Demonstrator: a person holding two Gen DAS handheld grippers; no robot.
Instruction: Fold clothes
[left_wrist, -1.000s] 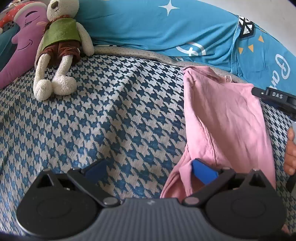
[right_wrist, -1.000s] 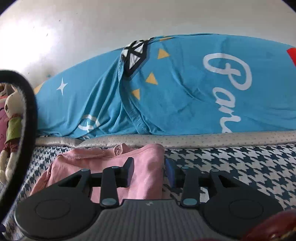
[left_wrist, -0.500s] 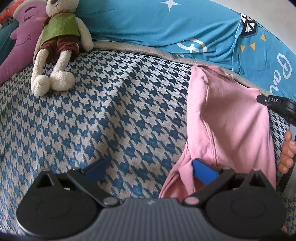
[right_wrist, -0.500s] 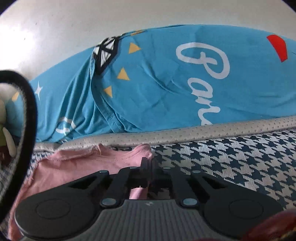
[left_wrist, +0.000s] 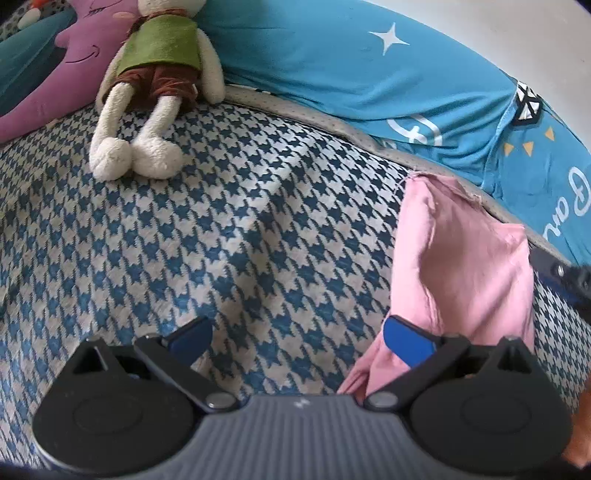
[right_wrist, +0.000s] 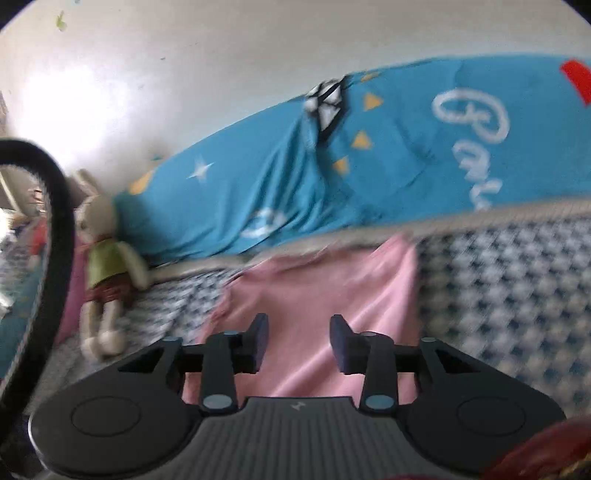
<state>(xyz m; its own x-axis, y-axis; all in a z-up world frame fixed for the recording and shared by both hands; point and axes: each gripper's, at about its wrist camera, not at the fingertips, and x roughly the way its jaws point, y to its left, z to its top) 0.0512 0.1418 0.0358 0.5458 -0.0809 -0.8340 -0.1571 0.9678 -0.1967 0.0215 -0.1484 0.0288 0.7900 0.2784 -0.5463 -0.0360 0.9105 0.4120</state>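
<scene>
Pink cloth: the garment (left_wrist: 465, 280) lies on the houndstooth bed cover (left_wrist: 221, 236), near the blue bedding (left_wrist: 369, 74) along the wall, well apart from the stuffed rabbit (left_wrist: 155, 85). Half a second ago the right gripper (right_wrist: 299, 343) was pinched shut at the garment's far right corner; now its jaws are opening, with nothing pressed between them, and the pink cloth lies flat beneath and beyond the fingers. Judgement: that corner has been let go, so one fold is likely laid down. View is blurred, so contact is uncertain. The left gripper (left_wrist: 299, 339) stands wide open as before; its right finger (left_wrist: 406, 341) sits against the garment's near left edge, without gripping it.
</scene>
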